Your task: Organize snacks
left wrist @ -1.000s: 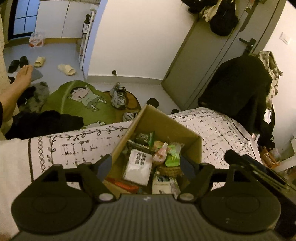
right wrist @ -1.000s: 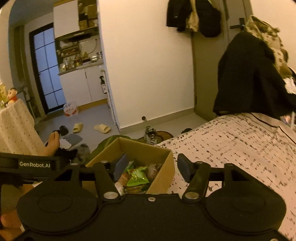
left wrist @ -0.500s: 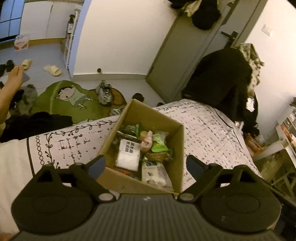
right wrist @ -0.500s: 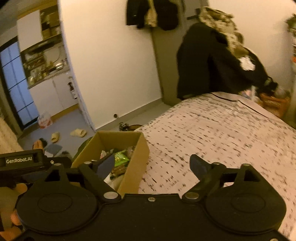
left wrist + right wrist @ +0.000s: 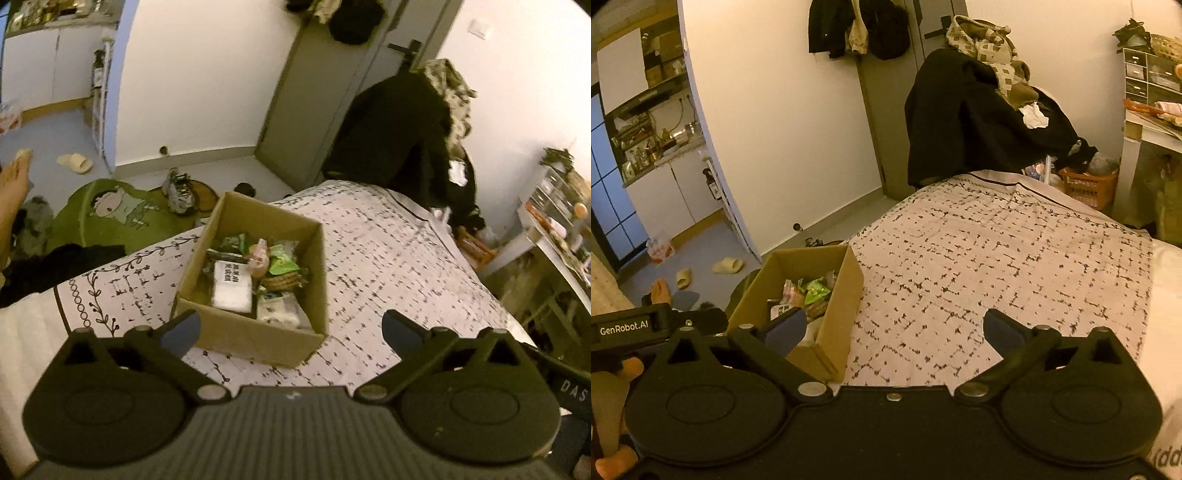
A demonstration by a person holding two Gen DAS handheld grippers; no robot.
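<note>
A: Where is the open brown cardboard box (image 5: 255, 332) of snacks?

B: On the bed's white patterned cover (image 5: 997, 266). The packets look light and crinkly; take the white soft packet (image 5: 232, 291) by its edges.

A: And the claws?

B: Left claw (image 5: 291, 326) and right claw (image 5: 895, 328) tilt downward, jaws opening wide, nothing between them.
</note>
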